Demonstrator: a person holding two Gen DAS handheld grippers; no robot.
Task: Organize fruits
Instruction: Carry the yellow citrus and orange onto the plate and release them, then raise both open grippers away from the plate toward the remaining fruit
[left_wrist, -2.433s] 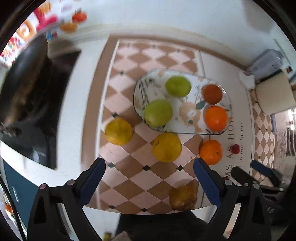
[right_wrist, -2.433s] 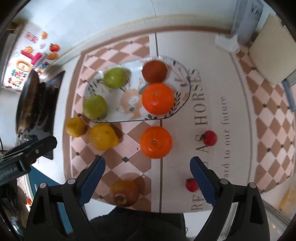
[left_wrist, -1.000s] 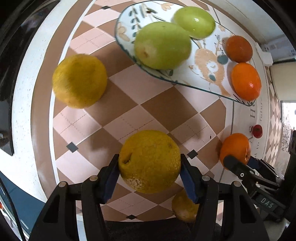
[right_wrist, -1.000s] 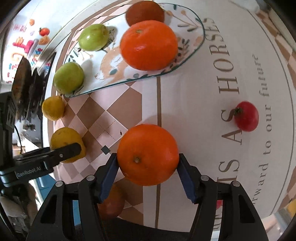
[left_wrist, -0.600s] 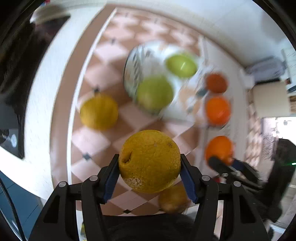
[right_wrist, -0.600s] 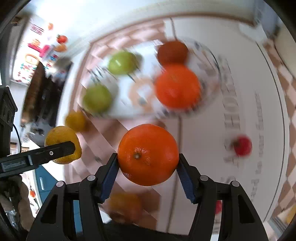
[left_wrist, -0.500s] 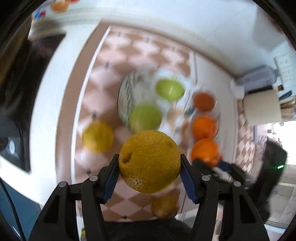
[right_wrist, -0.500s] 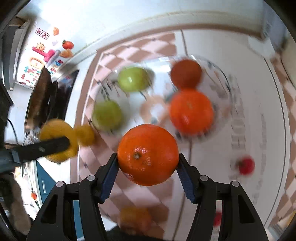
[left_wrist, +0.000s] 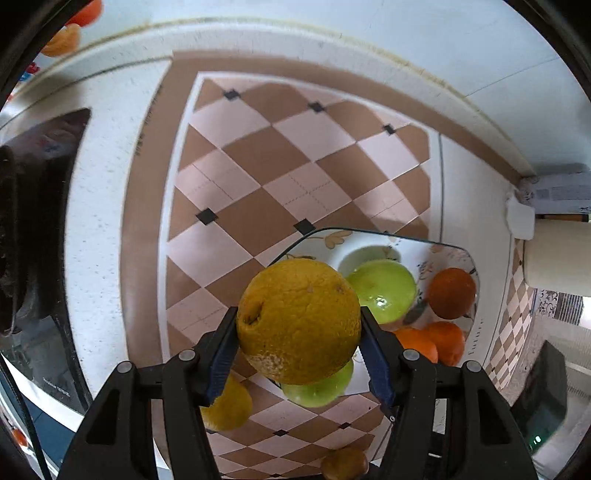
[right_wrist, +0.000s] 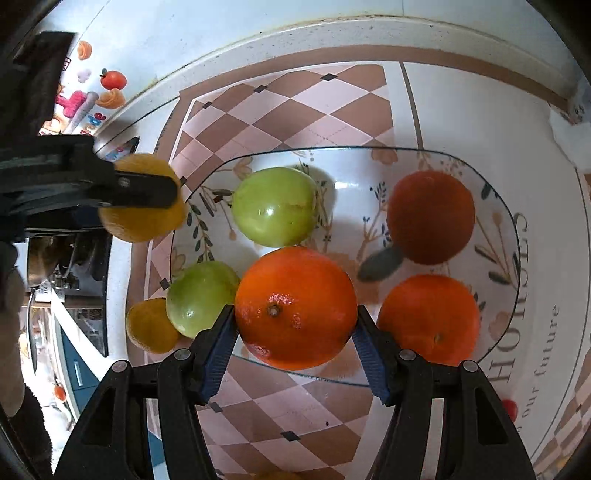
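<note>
My left gripper (left_wrist: 298, 347) is shut on a yellow orange (left_wrist: 298, 320) and holds it in the air above the near left end of the glass plate (left_wrist: 373, 243). My right gripper (right_wrist: 294, 345) is shut on a bright orange (right_wrist: 295, 308), held over the plate's (right_wrist: 347, 162) near edge. On the plate lie two green apples (right_wrist: 275, 206) (right_wrist: 199, 297), a dark orange (right_wrist: 430, 218) and another orange (right_wrist: 428, 319). The left gripper with its yellow orange (right_wrist: 142, 199) shows at the left in the right wrist view.
A second yellow orange (right_wrist: 151, 325) lies on the checkered mat (left_wrist: 258, 162) left of the plate. A brownish fruit (left_wrist: 343, 463) lies near the front edge. A small red fruit (right_wrist: 509, 408) sits at the right. A dark stove (left_wrist: 26, 229) stands on the left.
Both grippers closed on their fruits, lifted them off the mat and carried them toward the plate. They now hang over it.
</note>
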